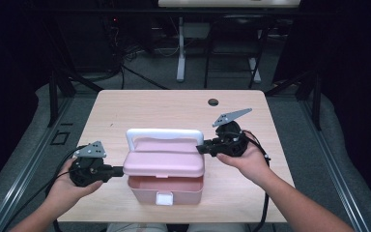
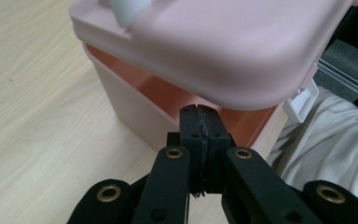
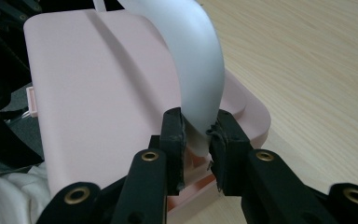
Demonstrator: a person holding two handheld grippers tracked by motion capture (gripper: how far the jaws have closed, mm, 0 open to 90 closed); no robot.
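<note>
Pink plastic storage box (image 1: 165, 191) sits near the front-centre edge of the bench (image 1: 140, 108), lid (image 1: 164, 162) lifted partway and tilted, so there's a gap between lid and box body along the left side and front. Interior seen through that gap in the left gripper view is bare pink wall; can't tell what, if anything, lies deeper in. White latch (image 1: 164, 198) on the front wall of the box, hanging free of the lid. White carry handle (image 1: 164, 134) stands up along the rear of the lid. Right hand-held gripper (image 3: 196, 135) is clamped on the right end of that handle near its pivot, jaws pressing on both faces of the white strap. Left hand-held gripper (image 2: 200, 128) has jaws fully together with nothing between them, tip just under the lid's left edge at the gap; whether it touches the lid, can't tell. Bench is light wood-grain laminate with a dark cable grommet hole (image 1: 213, 102) near the far edge. Beyond it: grey carpet floor (image 1: 290, 116), black frame struts, loose cables, legs of a white desk (image 1: 180, 50); room is dark.
</note>
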